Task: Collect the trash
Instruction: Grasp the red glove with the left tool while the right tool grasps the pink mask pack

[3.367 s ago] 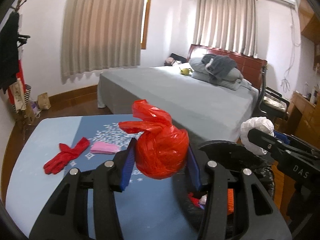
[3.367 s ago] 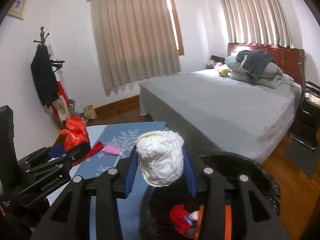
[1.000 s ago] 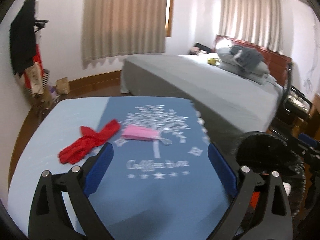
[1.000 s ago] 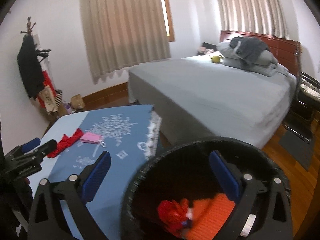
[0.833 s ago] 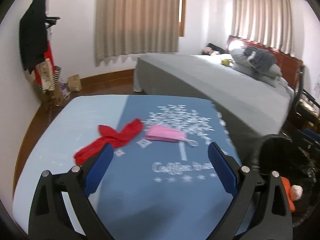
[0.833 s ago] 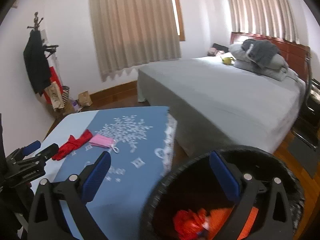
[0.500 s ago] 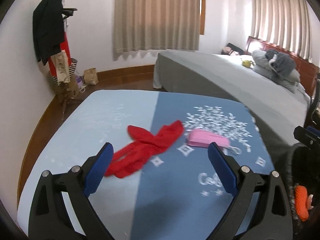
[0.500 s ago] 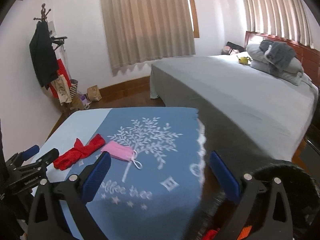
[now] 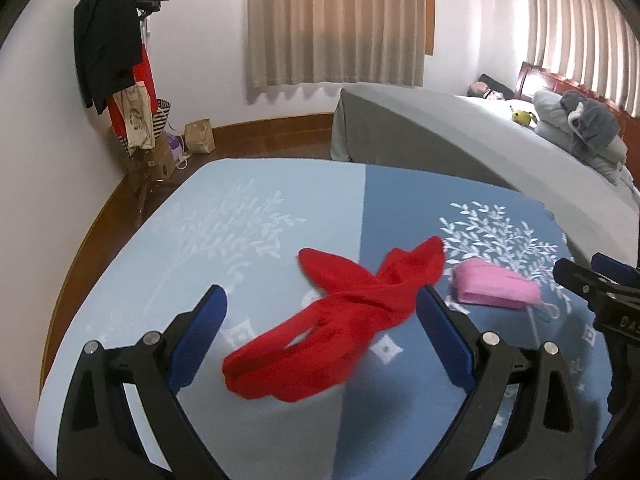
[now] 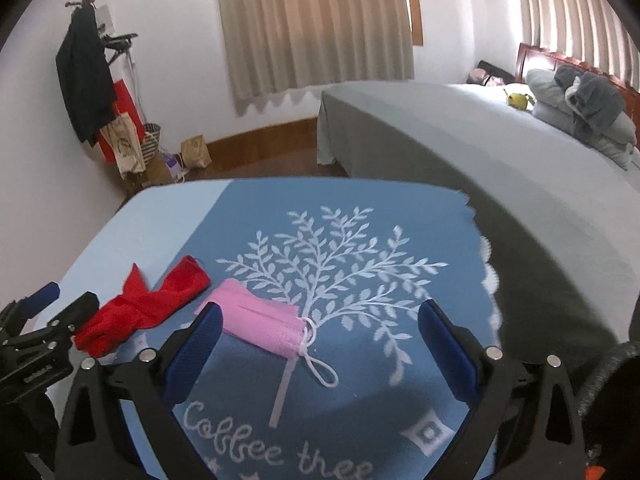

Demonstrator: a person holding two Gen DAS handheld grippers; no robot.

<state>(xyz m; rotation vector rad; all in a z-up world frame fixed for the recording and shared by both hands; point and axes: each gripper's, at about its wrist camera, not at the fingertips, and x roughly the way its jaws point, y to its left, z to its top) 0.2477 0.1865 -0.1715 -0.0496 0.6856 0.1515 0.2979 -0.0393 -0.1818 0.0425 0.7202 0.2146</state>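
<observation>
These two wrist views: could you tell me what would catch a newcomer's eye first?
Most striking is the red cloth, crumpled on the blue tree-print tablecloth right between the open fingers of the left gripper. Just to its right lies a folded pink face mask with white ear loops, which the open right gripper faces. Behind the table, a large grey bed fills the room's right side.

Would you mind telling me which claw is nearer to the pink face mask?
Right. The right claw is open just short of the pink face mask, which sits between its fingers. The left claw is open over the red cloth beside it.
</observation>
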